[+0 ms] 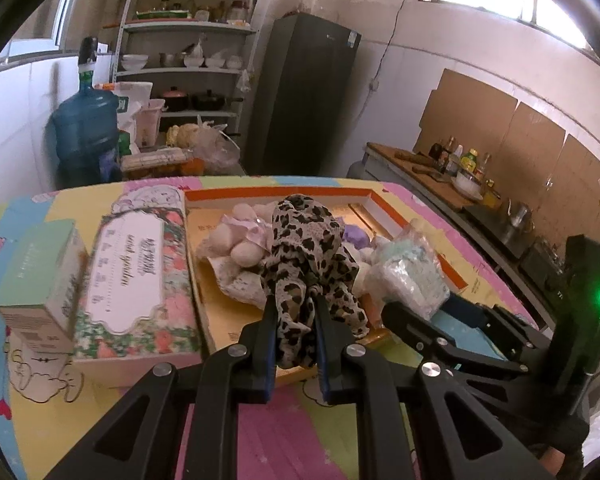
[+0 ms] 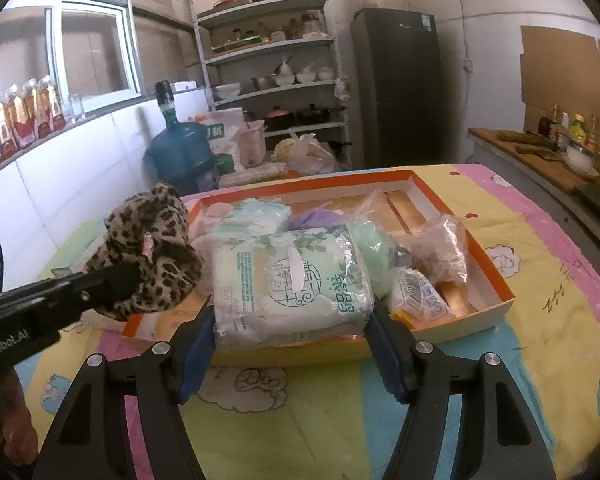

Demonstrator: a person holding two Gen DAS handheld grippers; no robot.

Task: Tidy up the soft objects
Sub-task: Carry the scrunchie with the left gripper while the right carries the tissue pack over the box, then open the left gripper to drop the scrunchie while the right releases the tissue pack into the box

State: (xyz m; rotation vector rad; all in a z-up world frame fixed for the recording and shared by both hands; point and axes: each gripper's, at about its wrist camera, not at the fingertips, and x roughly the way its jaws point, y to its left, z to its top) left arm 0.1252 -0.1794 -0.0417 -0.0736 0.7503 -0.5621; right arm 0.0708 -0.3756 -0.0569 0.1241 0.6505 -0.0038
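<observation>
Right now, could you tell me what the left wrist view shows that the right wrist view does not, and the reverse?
Only the left wrist view shows the floral box and the pale green carton left of the tray, plus the left gripper shut on the leopard-print cloth.

Only the right wrist view shows the row of bottles on the sill and the right gripper clamping the wipes pack.

Both show the orange-rimmed tray, the cloth, the water jug, the shelves and the fridge.

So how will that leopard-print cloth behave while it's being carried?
The leopard-print cloth is probably floppy: it bunches and drapes around the left tool. Likely light, since a narrow pinch holds it. Trailing folds may snag.
</observation>
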